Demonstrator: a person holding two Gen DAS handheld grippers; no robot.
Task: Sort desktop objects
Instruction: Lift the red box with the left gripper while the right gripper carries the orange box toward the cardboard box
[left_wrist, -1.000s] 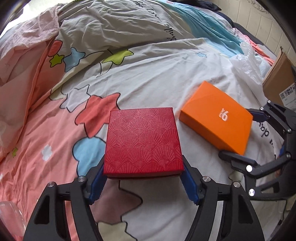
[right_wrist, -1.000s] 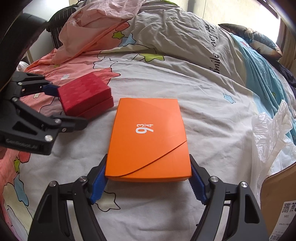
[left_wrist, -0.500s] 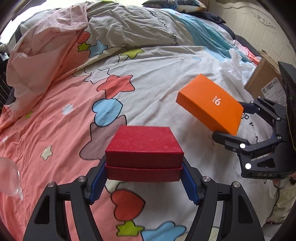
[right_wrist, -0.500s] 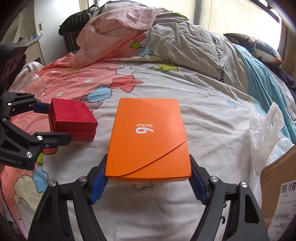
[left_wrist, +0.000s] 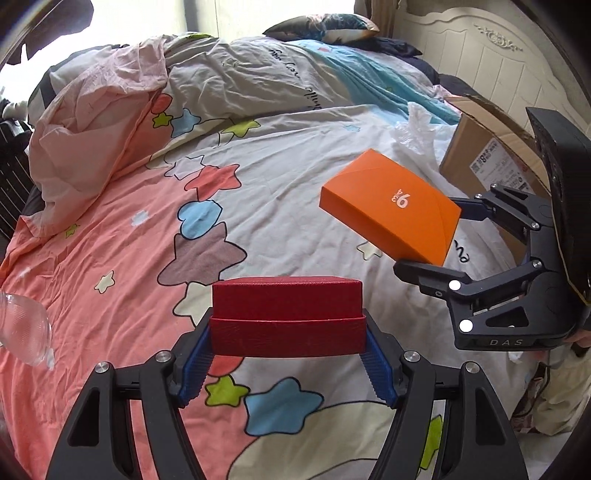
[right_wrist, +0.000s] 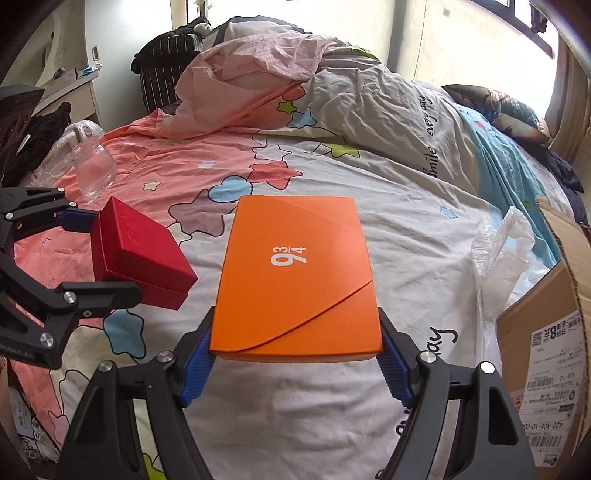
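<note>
Left gripper (left_wrist: 288, 354): jaws pinching the square red textured cardboard box (left_wrist: 287, 317) by its two sides; the blue ribbed pads (left_wrist: 195, 363) press against the lower half of the box.
Red box: held level and clear of the bed, above the pink, star-printed part of the quilt (left_wrist: 122, 258); its lid sits on the slightly wider base.
Right gripper (right_wrist: 295, 363): jaws pinching the flat orange cardboard box printed "9 3/4" (right_wrist: 295, 273) at its near end, one blue pad on each long edge.
Orange box: held off the bed over the white part of the quilt, reaching forward from the jaws; in the left wrist view it appears tilted.
Relation: the two boxes are side by side in the air, near each other but apart, the red one on the left.
Brown corrugated cardboard carton with a shipping label (right_wrist: 546, 332): at the right edge of the bed, flap open.
Crumpled white plastic bag (right_wrist: 506, 258): just beside the carton, on the quilt.
Clear plastic bottle (right_wrist: 92, 166): lying at the left side of the bed.
Pink sheet (right_wrist: 243, 74): bunched at the far end.
</note>
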